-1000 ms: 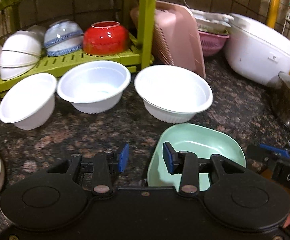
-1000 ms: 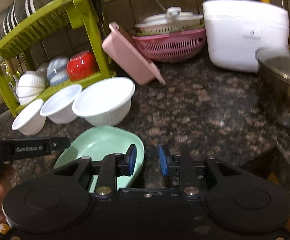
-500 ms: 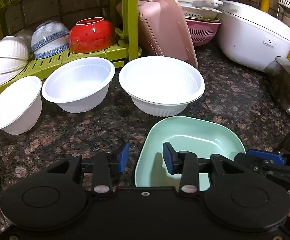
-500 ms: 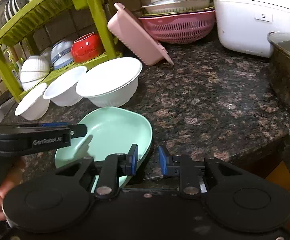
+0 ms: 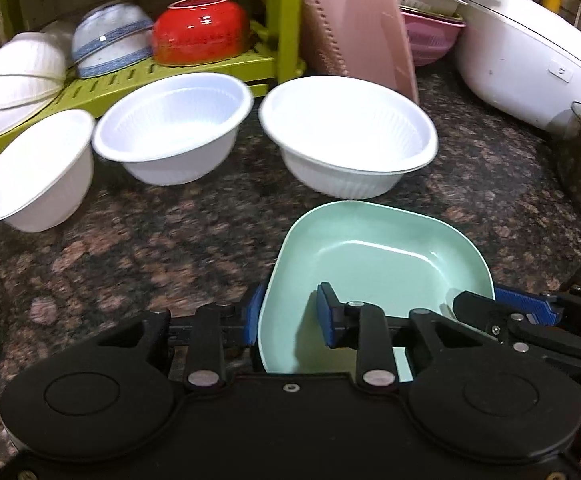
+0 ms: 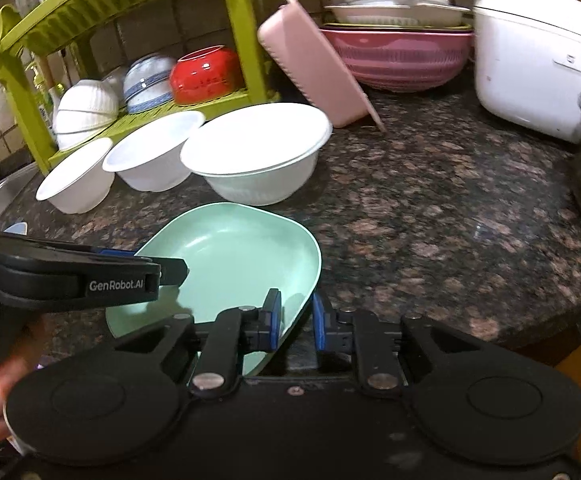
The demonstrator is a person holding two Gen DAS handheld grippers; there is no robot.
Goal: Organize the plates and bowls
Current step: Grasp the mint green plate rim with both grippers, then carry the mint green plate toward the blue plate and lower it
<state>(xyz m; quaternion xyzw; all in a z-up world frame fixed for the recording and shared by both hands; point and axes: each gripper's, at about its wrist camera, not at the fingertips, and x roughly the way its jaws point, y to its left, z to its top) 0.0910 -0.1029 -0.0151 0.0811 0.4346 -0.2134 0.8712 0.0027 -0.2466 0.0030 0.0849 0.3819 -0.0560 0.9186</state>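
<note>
Though shallow, mint-green squarish plate (image 5: 378, 248)

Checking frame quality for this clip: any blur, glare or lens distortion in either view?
Left wrist view: countertop smeared by motion blur, glare spots on the red bowl, fisheye bending at the edges. Right wrist view: countertop and green rack softly blurred, highlights on the red bowl, rack curved by the lens.
</note>
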